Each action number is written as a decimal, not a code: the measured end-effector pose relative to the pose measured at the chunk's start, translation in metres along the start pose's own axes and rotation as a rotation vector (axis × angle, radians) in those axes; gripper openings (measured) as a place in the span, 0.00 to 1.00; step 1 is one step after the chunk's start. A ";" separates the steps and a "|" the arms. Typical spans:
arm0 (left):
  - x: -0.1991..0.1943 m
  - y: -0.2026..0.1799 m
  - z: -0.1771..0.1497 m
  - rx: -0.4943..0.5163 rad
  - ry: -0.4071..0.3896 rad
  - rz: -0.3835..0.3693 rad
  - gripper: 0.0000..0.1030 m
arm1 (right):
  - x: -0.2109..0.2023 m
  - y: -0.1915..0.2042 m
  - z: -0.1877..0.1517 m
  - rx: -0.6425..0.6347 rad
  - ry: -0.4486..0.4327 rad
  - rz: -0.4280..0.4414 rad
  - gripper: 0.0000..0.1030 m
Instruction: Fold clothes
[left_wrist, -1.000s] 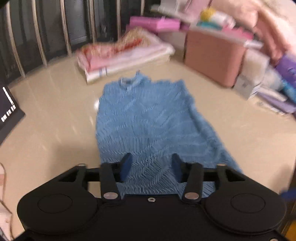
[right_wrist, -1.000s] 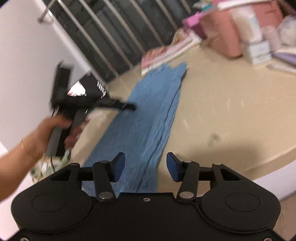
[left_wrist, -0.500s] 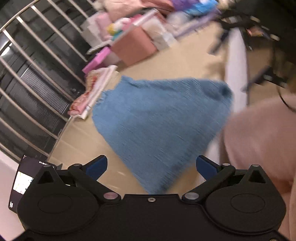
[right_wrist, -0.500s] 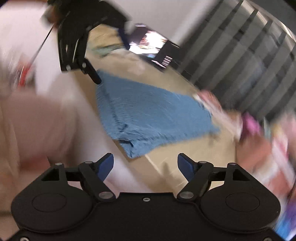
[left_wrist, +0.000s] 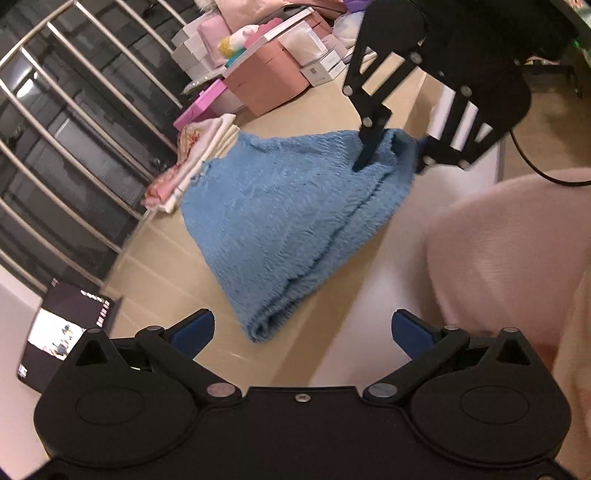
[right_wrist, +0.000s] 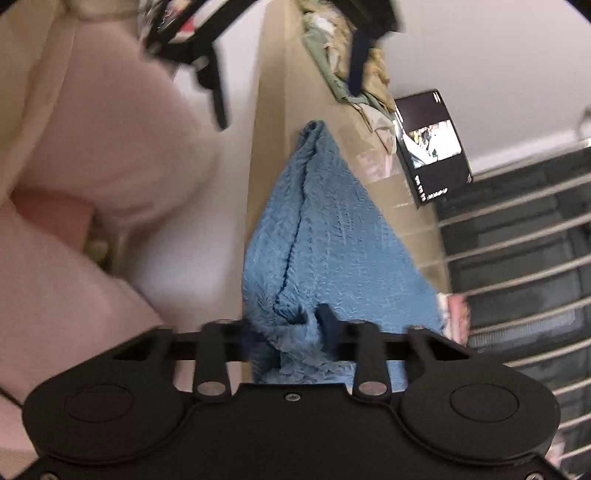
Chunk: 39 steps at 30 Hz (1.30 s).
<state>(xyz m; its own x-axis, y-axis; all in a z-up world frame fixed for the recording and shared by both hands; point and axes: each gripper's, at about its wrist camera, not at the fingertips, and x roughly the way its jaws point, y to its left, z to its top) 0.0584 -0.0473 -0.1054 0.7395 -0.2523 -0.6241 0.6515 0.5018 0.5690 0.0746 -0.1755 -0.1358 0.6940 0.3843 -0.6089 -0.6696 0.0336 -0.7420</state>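
A blue knit garment (left_wrist: 291, 214) lies folded lengthwise on the beige table (left_wrist: 166, 266), its near corner just ahead of my left gripper (left_wrist: 301, 330), which is wide open and empty above it. My right gripper (right_wrist: 291, 328) is shut on the garment's (right_wrist: 325, 236) near hem corner, with cloth bunched between the fingers. In the left wrist view the right gripper (left_wrist: 388, 151) pinches the far corner of the garment. In the right wrist view the left gripper (right_wrist: 288, 70) hovers above the garment's far end.
A stack of folded pink and cream clothes (left_wrist: 192, 158) lies beyond the garment, with pink boxes (left_wrist: 269, 77) behind. A dark tablet (left_wrist: 62, 328) stands at the left; it also shows in the right wrist view (right_wrist: 432, 147). A crumpled clothes heap (right_wrist: 347, 70) lies near it. Metal railing (left_wrist: 74, 129) borders the table.
Both grippers swung round to the garment's hem edge. The right gripper closed on the hem corner. The left gripper opened wide and hovers at the other corner.
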 end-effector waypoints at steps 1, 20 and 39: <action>0.000 -0.002 -0.002 -0.003 0.001 -0.008 1.00 | -0.003 -0.002 0.000 0.009 -0.003 0.011 0.18; 0.041 0.007 0.076 -0.039 -0.081 -0.027 1.00 | -0.037 -0.097 -0.010 0.449 -0.054 0.093 0.10; 0.042 0.042 0.068 0.074 -0.052 -0.108 0.09 | -0.052 -0.113 -0.049 0.616 -0.082 0.154 0.10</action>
<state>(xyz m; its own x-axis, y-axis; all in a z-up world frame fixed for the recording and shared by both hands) 0.1286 -0.0930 -0.0716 0.6705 -0.3448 -0.6569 0.7374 0.4072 0.5389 0.1270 -0.2448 -0.0337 0.5718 0.4952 -0.6541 -0.8062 0.4871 -0.3360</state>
